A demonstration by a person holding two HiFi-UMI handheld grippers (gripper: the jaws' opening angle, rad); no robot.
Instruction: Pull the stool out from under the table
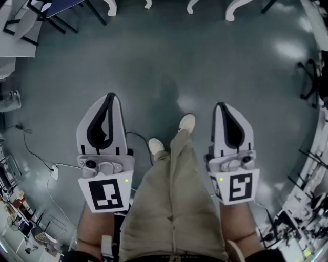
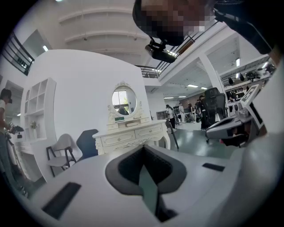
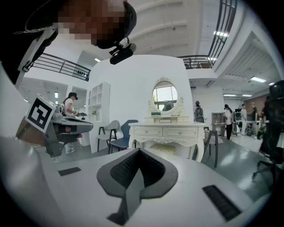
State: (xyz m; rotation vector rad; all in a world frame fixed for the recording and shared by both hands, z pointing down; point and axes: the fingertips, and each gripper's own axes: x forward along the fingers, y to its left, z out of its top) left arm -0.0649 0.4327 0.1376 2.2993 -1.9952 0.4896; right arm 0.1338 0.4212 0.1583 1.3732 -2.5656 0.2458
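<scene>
The white dressing table [image 3: 168, 132] with an oval mirror stands some way ahead of me. Under it, between its legs, I see the pale cushioned stool [image 3: 162, 150]. In the left gripper view the table [image 2: 132, 135] shows, but the stool is hidden behind the jaws. Curved white legs [image 1: 233, 9] reach the top edge of the head view. My left gripper [image 1: 109, 97] and right gripper [image 1: 220, 106] are held over the floor on either side of the person's legs. Both are shut and hold nothing, well short of the table.
A grey chair [image 3: 110, 131] and a blue chair [image 3: 126, 133] stand left of the table, a dark chair [image 3: 212, 139] to its right. A white shelf [image 3: 100, 113] lines the wall. People stand in the background. A cable and plug block [image 1: 54, 173] lie on the floor at left.
</scene>
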